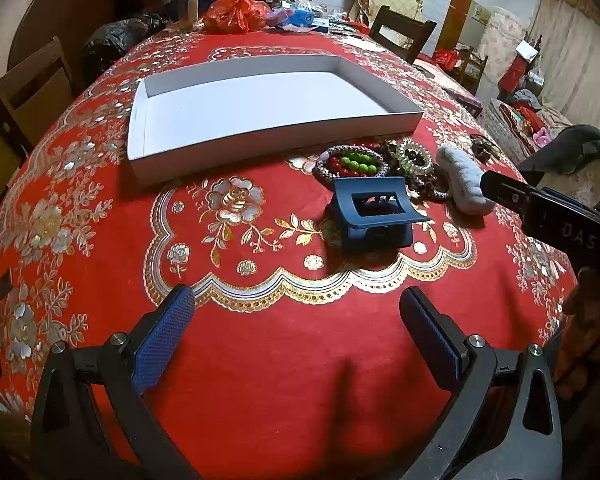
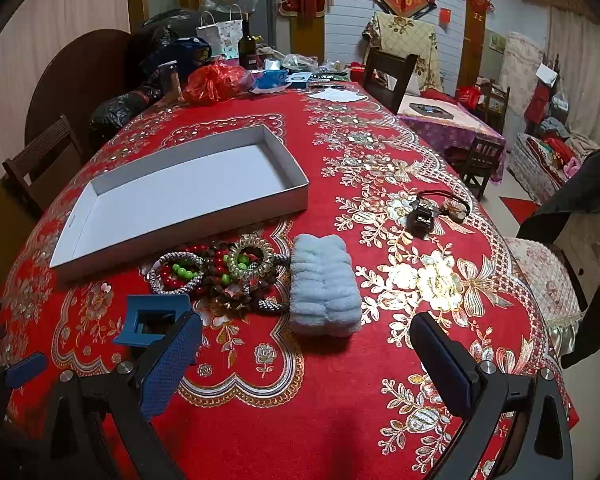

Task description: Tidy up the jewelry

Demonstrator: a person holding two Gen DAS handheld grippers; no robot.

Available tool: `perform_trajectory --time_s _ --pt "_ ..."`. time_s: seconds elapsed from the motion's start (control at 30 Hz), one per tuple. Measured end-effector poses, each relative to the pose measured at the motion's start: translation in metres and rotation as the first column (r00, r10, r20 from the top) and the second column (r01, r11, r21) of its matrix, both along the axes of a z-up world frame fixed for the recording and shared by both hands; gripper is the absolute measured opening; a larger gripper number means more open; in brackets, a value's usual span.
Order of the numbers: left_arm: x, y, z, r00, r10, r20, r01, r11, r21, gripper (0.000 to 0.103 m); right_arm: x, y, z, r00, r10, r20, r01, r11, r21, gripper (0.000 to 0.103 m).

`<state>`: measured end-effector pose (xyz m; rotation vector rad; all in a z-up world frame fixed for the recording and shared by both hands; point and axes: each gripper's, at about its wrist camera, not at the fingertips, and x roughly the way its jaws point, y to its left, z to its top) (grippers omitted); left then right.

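in the left wrist view, the left gripper (image 1: pixel 296 308) hangs low over the red tablecloth (image 1: pixel 260 360) with its blue pads spread wide and nothing between them. straight ahead of it stands the dark blue hair claw (image 1: pixel 374 212), and just behind that lies the pile of bead bracelets (image 1: pixel 352 164), touching a clear coil hair tie (image 1: pixel 414 156) and a fluffy pale blue scrunchie (image 1: pixel 466 184). the white tray (image 1: pixel 256 148) sits just beyond the pile, and nothing lies in it yet. the tip of the other tool pokes in from the right edge near the scrunchie.

in the right wrist view, the right gripper (image 2: pixel 304 340) is likewise released, fingers wide apart and holding nothing. the scrunchie (image 2: pixel 326 284) lies right in front of it, between the two pads' lines of reach. the bracelets (image 2: pixel 204 270) and coil tie (image 2: pixel 250 258) are tangled just left of the scrunchie, the hair claw (image 2: pixel 152 318) partly hidden behind the left pad, and the tray (image 2: pixel 188 216) is just past them. a small dark clip with a cord (image 2: pixel 432 212) lies well apart on the right.

sorting has not begun, by the look of it. the likely first step is one grasp and a short carry into the tray. the claw suits the left tool: it should be pinched across its flat sides, not its sprung handles. the soft scrunchie suits the right; a grip low and centred should lift it without dragging the bracelets touching it.
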<state>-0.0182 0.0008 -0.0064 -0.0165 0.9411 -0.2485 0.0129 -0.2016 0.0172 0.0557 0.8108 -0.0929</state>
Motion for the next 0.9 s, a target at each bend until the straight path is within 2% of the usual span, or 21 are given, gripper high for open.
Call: perform_trajectory --time_s 0.47,0.8,0.9 --pt "-0.0007 -0.0003 -0.0028 1.0 -0.014 -0.001 0.014 1.0 0.017 0.103 0.0001 -0.0003 0.0001 1.0 0.0 0.0 0.0 1.0 0.0 0.103" --pt "0.0007 0.0045 -0.0054 1.0 -0.004 -0.022 0.003 1.0 -0.02 0.103 0.0003 -0.0013 -0.0001 1.0 -0.004 -0.008 0.004 1.0 0.0 0.103" --pt "-0.0011 0.001 -0.0056 1.0 -0.019 -0.016 0.019 1.0 0.001 0.103 0.0009 -0.0025 -0.0008 1.0 -0.012 -0.01 0.012 1.0 0.003 0.103"
